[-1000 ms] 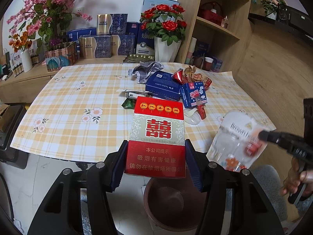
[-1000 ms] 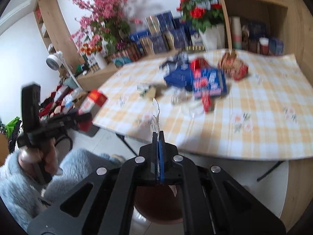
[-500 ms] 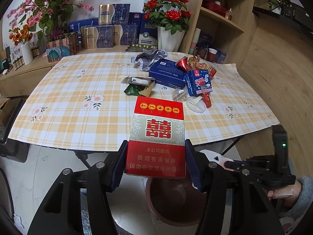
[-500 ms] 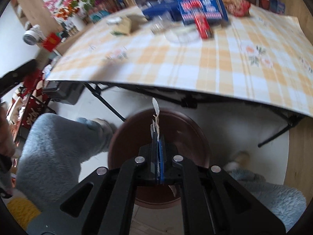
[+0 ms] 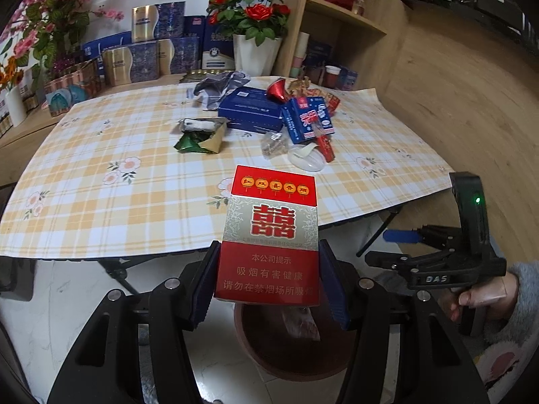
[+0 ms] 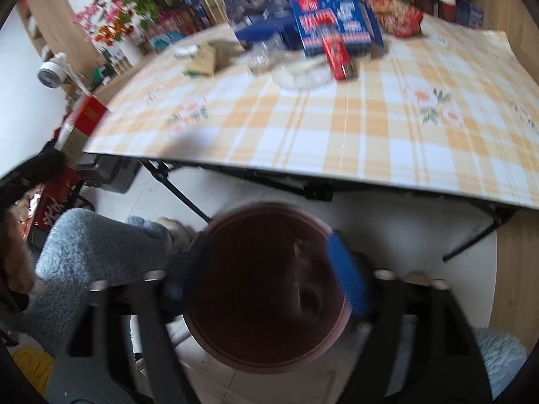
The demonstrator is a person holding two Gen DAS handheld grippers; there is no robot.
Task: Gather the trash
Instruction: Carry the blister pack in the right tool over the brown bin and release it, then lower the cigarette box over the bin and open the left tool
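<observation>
The left gripper (image 5: 267, 277) clamps a red cigarette pack (image 5: 271, 235) by its two side faces, the blue pads pressed flat against it and the pack standing upright out of the jaws, its lower edge just above the rim of the brown bin (image 5: 256, 346). The right gripper (image 6: 266, 282) has just been opening and now stands wide over the mouth of the same brown bin (image 6: 215, 333), with nothing between its blurred blue pads; a pale wrapper (image 5: 298, 325) lies inside the bin. In the left wrist view the right gripper (image 5: 397, 245) shows at the right, gripped by a hand (image 5: 478, 298) in a grey fleecy sleeve. The bin sits on the white floor, just off the near edge of the table (image 5: 101, 208), which wears a yellow checked cloth with flower prints. More trash lies toward the table's far right corner: a dark blue box (image 5: 249, 109), a blue and white packet (image 5: 308, 119) with a red stick pack (image 5: 323, 139) across it, a clear plastic lid (image 5: 308, 160), a green and brown torn wrapper (image 5: 200, 138) and a crumpled grey bag (image 5: 219, 86). Beyond the table's far edge stands a white vase of red roses (image 5: 256, 50), beside stacked blue gift boxes (image 5: 158, 57).
</observation>
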